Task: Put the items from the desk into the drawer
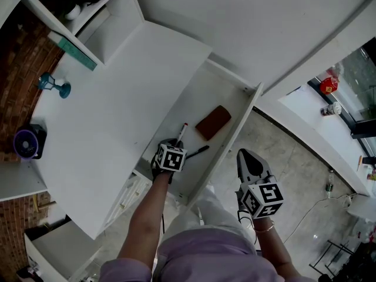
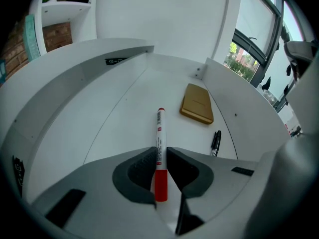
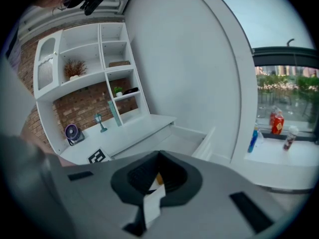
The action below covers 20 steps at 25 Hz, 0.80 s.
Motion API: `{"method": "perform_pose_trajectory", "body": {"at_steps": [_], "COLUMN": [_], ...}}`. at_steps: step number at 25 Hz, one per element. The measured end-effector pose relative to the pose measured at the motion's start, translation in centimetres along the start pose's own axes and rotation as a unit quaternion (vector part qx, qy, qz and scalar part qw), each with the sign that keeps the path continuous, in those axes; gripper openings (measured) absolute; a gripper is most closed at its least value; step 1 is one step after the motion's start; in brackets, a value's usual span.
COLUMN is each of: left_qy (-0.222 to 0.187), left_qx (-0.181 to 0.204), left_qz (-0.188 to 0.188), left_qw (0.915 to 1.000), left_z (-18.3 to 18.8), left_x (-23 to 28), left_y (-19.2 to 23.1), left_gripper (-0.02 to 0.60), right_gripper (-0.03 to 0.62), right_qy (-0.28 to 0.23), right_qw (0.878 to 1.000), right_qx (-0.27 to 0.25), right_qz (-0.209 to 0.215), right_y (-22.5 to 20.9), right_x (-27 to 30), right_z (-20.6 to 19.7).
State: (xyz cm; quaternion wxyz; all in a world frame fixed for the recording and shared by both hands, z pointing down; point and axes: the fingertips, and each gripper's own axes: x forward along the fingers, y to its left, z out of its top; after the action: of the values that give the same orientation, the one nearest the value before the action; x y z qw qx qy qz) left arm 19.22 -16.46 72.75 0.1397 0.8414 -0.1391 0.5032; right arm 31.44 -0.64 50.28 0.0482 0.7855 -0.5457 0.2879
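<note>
The white drawer (image 1: 251, 106) stands pulled out from the desk (image 1: 111, 128). My left gripper (image 1: 175, 141) hangs inside it, shut on a red and white marker (image 1: 181, 132) that points along the jaws toward the drawer's back. In the left gripper view the marker (image 2: 160, 148) is pinched between the dark pads (image 2: 143, 164), close above the drawer floor (image 2: 124, 113). A brown flat case (image 2: 197, 104) and a black pen (image 2: 215, 142) lie in the drawer. My right gripper (image 1: 247, 155) is held over the floor to the drawer's right, jaws together and holding nothing (image 3: 158, 156).
On the desk's far left stand a small teal lamp figure (image 1: 54, 85) and a purple fan (image 1: 28, 141); a teal book (image 1: 73, 50) leans by the shelf unit (image 1: 111, 22). The drawer's right wall (image 2: 239, 108) is close to the pen. Bottles (image 3: 275, 121) stand on the window sill.
</note>
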Motion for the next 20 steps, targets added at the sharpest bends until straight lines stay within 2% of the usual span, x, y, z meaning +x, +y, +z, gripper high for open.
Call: {"method": "perform_pose_trajectory", "body": {"at_steps": [9, 11, 14, 20], "left_qy": [0.000, -0.004, -0.024, -0.077], "left_qx": [-0.011, -0.022, -0.040, -0.038], "left_qz": [-0.001, -0.007, -0.007, 0.011], "left_qw": [0.9999, 0.9997, 0.9989, 0.9962], "left_z": [0.0, 0.2, 1.1, 3.5], "left_x": [0.1, 0.0, -0.6, -3.4], "left_y": [0.1, 0.0, -0.1, 0.4], "left_gripper": [0.071, 0.094, 0.097, 0.086], "right_gripper": [0.004, 0.003, 0.005, 0.005], "right_qy": [0.003, 0.003, 0.002, -0.003], "right_qw": [1.000, 1.000, 1.000, 1.000], "right_qx": [-0.001, 0.000, -0.002, -0.008], "right_qz": [-0.001, 0.000, 0.005, 0.022], "right_y": [-0.2, -0.2, 0.0, 1.1], "right_x": [-0.2, -0.2, -0.2, -0.2], "right_z": [-0.2, -0.2, -0.1, 0.2]}}
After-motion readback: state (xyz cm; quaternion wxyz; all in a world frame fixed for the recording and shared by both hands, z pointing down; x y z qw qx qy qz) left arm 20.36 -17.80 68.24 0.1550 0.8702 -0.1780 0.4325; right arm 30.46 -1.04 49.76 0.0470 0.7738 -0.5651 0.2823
